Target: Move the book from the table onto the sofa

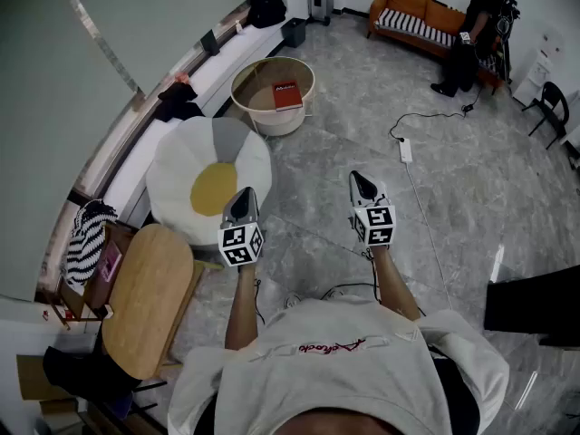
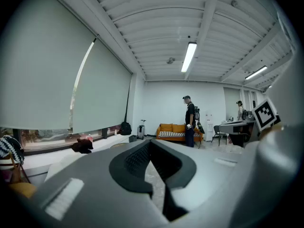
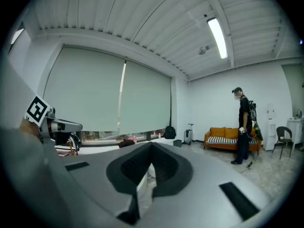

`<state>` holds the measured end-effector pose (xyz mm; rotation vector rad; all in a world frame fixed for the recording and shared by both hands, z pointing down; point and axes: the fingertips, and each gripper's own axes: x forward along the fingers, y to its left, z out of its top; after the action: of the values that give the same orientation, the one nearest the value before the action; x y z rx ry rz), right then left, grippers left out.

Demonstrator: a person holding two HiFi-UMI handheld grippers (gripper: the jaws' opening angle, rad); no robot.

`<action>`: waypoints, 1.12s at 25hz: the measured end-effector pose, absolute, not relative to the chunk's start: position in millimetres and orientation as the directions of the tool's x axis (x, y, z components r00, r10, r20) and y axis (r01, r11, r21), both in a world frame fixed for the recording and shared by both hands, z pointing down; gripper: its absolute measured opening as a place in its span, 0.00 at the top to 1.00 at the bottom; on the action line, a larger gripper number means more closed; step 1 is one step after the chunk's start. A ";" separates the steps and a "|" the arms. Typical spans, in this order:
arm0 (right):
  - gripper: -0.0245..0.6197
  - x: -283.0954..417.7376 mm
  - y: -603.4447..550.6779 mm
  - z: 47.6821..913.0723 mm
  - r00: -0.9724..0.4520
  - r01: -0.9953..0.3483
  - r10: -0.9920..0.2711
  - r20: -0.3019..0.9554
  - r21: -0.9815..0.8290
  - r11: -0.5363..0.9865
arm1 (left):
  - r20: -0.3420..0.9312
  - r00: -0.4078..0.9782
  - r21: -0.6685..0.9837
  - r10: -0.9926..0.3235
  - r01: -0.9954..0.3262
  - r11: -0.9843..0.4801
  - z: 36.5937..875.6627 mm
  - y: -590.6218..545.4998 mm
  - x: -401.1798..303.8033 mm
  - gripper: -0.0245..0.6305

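Observation:
The red book (image 1: 286,95) lies on a round, rimmed table (image 1: 246,75) near the window ledge, far ahead of both grippers. The orange sofa (image 1: 426,18) with a striped seat stands at the far wall; it also shows in the left gripper view as the sofa (image 2: 172,130) and in the right gripper view as the sofa (image 3: 228,137). My left gripper (image 1: 243,195) and right gripper (image 1: 362,180) are held side by side over the floor, both shut with nothing between the jaws. They point roughly level into the room, as the left gripper (image 2: 151,144) and right gripper (image 3: 152,149) show.
A person (image 1: 480,25) stands by the sofa. A fried-egg-shaped cushion (image 1: 210,184) and a wooden side table (image 1: 149,297) lie at my left. A power strip (image 1: 405,150) with its cable crosses the marble floor. A black chair (image 1: 553,107) is at the right.

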<state>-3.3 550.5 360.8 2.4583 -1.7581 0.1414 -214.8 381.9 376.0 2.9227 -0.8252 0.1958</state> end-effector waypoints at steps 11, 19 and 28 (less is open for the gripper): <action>0.95 4.8 549.5 353.2 0.326 -0.945 -0.937 0.126 0.043 -0.323 | 0.142 0.843 0.056 -0.518 -0.530 -0.846 373.6 378.8 -212.2 0.95; 0.95 13.6 551.4 346.9 0.320 -0.948 -0.943 0.092 0.030 -0.318 | 0.132 0.850 0.035 -0.511 -0.519 -0.854 366.9 383.0 -200.3 0.95; 0.95 44.2 563.4 333.2 0.296 -0.955 -0.953 0.070 0.057 -0.292 | 0.114 0.855 0.012 -0.506 -0.511 -0.860 354.5 401.2 -159.6 0.95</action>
<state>44.2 563.4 333.2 2.4565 -1.8136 0.0347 -159.6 401.2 354.5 2.9852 -0.8187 0.1658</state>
